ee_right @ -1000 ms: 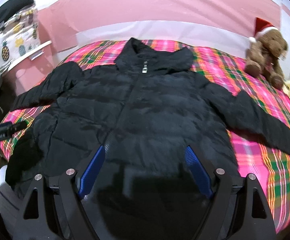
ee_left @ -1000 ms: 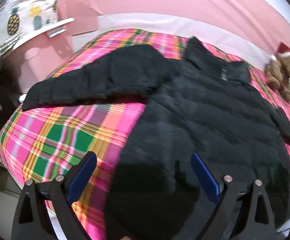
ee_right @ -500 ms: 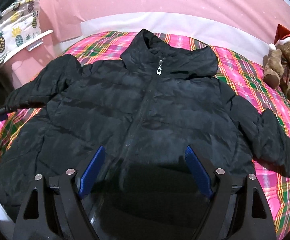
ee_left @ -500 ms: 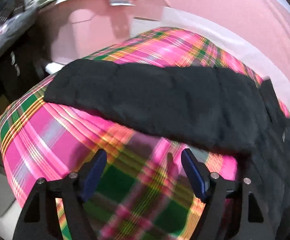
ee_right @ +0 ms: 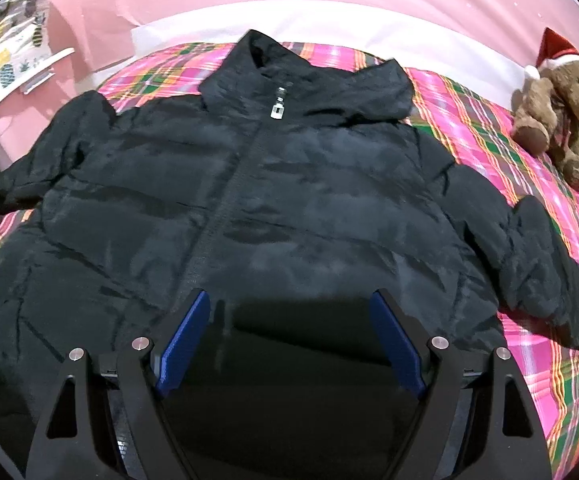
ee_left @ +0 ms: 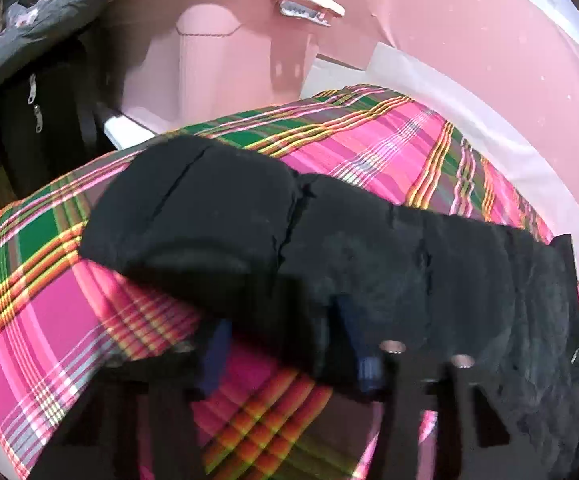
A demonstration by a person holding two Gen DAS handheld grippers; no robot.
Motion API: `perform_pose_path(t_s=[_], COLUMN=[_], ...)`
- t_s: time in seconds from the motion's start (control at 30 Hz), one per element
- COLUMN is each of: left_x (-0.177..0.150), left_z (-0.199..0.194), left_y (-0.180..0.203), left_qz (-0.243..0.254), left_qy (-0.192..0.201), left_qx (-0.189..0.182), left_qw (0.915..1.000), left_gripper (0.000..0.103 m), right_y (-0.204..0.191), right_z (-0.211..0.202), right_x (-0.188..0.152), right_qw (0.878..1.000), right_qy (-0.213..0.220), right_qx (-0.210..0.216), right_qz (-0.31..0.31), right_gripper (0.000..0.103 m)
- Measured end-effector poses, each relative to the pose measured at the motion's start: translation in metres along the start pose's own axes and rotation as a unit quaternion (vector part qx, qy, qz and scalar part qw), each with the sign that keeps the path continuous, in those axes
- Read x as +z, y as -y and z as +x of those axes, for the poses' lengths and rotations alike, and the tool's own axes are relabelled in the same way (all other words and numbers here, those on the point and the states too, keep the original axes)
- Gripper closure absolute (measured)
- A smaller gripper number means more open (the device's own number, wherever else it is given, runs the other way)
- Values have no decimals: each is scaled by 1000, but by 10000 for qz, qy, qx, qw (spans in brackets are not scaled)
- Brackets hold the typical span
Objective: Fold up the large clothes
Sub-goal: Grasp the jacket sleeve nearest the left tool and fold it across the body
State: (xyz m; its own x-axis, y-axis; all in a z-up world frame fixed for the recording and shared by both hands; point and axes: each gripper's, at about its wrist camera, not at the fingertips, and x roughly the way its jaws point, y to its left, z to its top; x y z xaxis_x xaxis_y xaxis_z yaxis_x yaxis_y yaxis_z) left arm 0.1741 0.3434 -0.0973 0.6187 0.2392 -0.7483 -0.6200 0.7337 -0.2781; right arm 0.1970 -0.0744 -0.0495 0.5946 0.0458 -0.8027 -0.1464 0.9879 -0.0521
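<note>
left gripper (ee_left: 285,344) bottom centre, blurred, jaws just been closing, black jacket sleeve (ee_left: 289,232) edge between the blue pads (ee_left: 215,354). Sleeve runs mid-left to right over pink plaid bedspread (ee_left: 49,312). Pink cabinet (ee_left: 209,68) upper left.

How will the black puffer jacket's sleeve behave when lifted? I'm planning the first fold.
The sleeve looks puffy and quilted, so it will probably sag limply yet spring back rather than crease flat. The left gripper, whose jaws have just been closing, has the sleeve's edge between them; its smooth shell may slip. The jacket looks bulky but probably light.
</note>
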Motion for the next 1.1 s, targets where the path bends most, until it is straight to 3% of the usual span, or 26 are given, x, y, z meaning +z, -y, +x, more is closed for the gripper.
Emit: perform_pose_path(t_s=[0.1,0.27,0.43,0.57,0.8,1.1], left_x=[11,26,36,30,-17,-122], left_z=[-14,-73,-142,-169,-163,-99], left_y=[9,49,113,178,288,394], left_qz=[118,545,1109,1586,2311,2899], left_qy=[113,507,863,831,351,-913], left_qx=[-34,-543,-1305,-1930,-2788,-3500], left_qw=[9999,9957,9814,9647,9314,8861], left_gripper=[88,91,91,91,91,91], right_y=[9,23,40,58,88,121], right_z=[0,-12,-33,-48,-63,-57], right_x=[-5,-13,-22,-29,-46,-59], right_qw=[10000,9998,9989,9976,9950,9919], right_qy=[-23,76,292,431,506,427], right_qx=[-44,-47,-19,-27,-155,-301], right_qz=[60,188,364,542,853,1159], right_gripper=[21,21,21,21,21,21])
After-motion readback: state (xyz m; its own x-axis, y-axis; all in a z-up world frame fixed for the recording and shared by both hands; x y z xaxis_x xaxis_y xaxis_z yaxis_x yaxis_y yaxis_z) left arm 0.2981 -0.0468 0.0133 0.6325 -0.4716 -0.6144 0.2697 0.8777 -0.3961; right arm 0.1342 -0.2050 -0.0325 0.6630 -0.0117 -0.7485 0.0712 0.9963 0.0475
